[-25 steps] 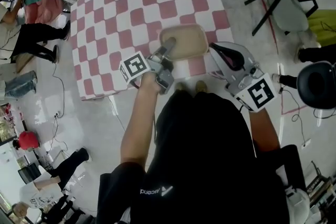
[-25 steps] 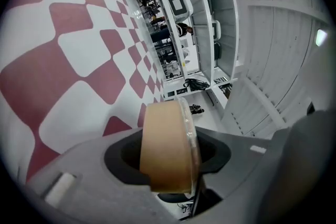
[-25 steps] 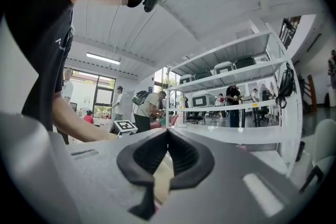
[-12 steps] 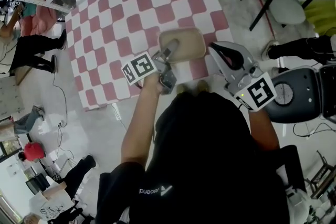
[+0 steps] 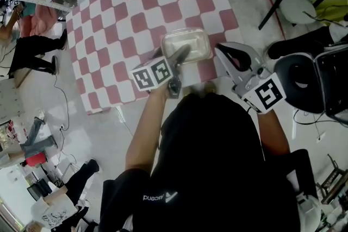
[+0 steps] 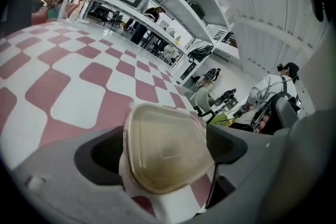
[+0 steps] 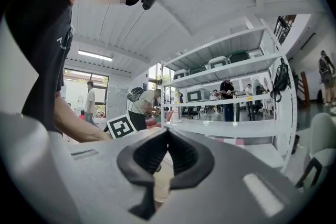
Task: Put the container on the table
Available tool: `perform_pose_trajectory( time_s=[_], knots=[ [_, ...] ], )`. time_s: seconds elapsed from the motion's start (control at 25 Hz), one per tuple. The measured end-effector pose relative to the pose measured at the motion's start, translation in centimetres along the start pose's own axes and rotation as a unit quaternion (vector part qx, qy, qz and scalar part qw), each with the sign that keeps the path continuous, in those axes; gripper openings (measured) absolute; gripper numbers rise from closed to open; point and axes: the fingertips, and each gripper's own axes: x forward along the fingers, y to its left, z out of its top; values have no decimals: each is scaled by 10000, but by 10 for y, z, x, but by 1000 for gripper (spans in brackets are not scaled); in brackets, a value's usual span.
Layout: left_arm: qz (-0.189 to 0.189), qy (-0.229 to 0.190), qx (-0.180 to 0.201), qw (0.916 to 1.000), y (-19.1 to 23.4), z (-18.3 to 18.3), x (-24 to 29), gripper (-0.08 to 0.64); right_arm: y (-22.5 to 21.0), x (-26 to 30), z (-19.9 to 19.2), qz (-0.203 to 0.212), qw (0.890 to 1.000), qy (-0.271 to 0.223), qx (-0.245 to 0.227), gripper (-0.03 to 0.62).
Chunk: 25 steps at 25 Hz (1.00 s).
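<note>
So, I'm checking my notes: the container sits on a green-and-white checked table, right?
Not green: the table is checked red and white, as the head view shows. The container does sit on it.

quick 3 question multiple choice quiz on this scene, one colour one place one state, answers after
1. The checked tablecloth is: A blue and white; B red and white; C green and yellow.
2. The translucent beige lidded plastic container sits on the cloth: A at the far left corner; B at the far right corner; C by the near edge.
3. The right tongs are: A shut and empty; B wide apart; C clamped on the container.
Answers: B, red and white squares show; C, it lies by the near edge, between the opening jaws of the left tongs; A, their jaws meet with nothing between.
</note>
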Motion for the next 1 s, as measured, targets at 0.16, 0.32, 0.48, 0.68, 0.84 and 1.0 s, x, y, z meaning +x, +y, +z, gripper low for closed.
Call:
perform_pose_trajectory(
  time_s=[0.16,0.32,0.48,0.68,0.84,1.0],
  knots=[
    [234,-123,261,9993,7,2,-10,479,1,0,-5,25,9999,74,-108,3],
    [417,-768,830,9927,1,24,-37,477,7,1,-5,79,9999,60,-140,3],
    [231,-1723,1755,9690,-31,54,-76,471,17,1,2,148,9999,-63,-16,3],
    [-201,-2499,2574,9332,-77,67,-117,217,33,3,10,281,9993,-231,75,3],
    [-260,-2705,2971,9154,-95,69,-137,35,51,7,17,390,9986,-344,-13,3],
    [-774,-2984,3374,8895,-122,63,-153,11,65,13,25,387,9983,-447,-7,3]
  ],
)
